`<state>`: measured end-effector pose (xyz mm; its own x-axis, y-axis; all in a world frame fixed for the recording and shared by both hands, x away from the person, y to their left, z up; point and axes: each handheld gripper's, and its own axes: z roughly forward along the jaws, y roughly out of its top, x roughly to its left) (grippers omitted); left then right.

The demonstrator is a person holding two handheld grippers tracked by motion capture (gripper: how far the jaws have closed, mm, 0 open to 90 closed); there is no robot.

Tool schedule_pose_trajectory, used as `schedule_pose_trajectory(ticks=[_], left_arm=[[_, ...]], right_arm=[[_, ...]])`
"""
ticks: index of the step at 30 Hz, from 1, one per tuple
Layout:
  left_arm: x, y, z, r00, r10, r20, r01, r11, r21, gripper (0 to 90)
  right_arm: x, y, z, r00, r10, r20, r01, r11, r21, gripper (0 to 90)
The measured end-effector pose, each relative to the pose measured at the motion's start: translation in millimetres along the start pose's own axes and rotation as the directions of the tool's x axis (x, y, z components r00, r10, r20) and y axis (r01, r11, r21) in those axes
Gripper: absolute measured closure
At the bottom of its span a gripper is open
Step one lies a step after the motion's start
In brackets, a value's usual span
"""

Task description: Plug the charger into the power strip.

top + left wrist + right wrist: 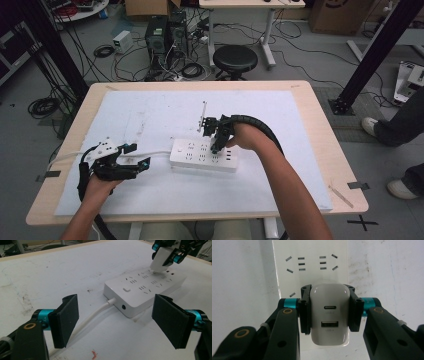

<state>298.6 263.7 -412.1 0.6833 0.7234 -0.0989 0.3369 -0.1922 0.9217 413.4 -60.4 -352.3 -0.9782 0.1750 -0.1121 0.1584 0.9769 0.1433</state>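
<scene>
A white power strip [204, 155] lies flat near the middle of the tabletop [320, 145], on a big white sheet [165, 115] that covers most of it. The right claw [216, 145] comes down over the right part of the power strip and pinches a small white charger [329, 314] between its two black jaws. In the right gripper view the charger sits tight between the pads [305, 312], one on each side, and its back end faces the camera with one small oval port above one wider port. The far end of the charger points at the power strip, and in the left gripper view the charger [160, 260] leans a little and its tip touches the top of the strip [143, 288] near the far end. Whether its pins are already inside the holes cannot be told. The left claw [137, 156] rests just to the left of the power strip, low over the white sheet, and its jaws are spread wide with nothing between them. In the left gripper view the wide black pads [65, 320] stand far apart, and the strip's thick white cord [92, 316] runs from the near end of the strip toward the claw. A white switch button [126, 289] sits on top of the strip near that end. A black round stool [235, 59] stands on the floor past the far side of the tabletop from the power strip.
</scene>
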Motion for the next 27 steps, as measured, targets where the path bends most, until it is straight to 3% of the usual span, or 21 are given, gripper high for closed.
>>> schedule_pose_trajectory(ticks=[5, 27], left_arm=[[0.4, -0.5, -2.0, 1.0000, -0.005, -0.005, 0.005, 1.0000, -0.003, 21.8], [1.8, -3.2, -5.6, 0.9998, -0.011, -0.019, 0.011, 0.9999, 0.002, 21.8]], right_arm=[[3.6, 6.6, 9.6, 0.9996, -0.024, 0.014, 0.023, 0.999, 0.043, 63.6], [-2.5, 6.4, 11.2, 0.9998, 0.010, -0.020, -0.009, 0.999, 0.053, 63.9]])
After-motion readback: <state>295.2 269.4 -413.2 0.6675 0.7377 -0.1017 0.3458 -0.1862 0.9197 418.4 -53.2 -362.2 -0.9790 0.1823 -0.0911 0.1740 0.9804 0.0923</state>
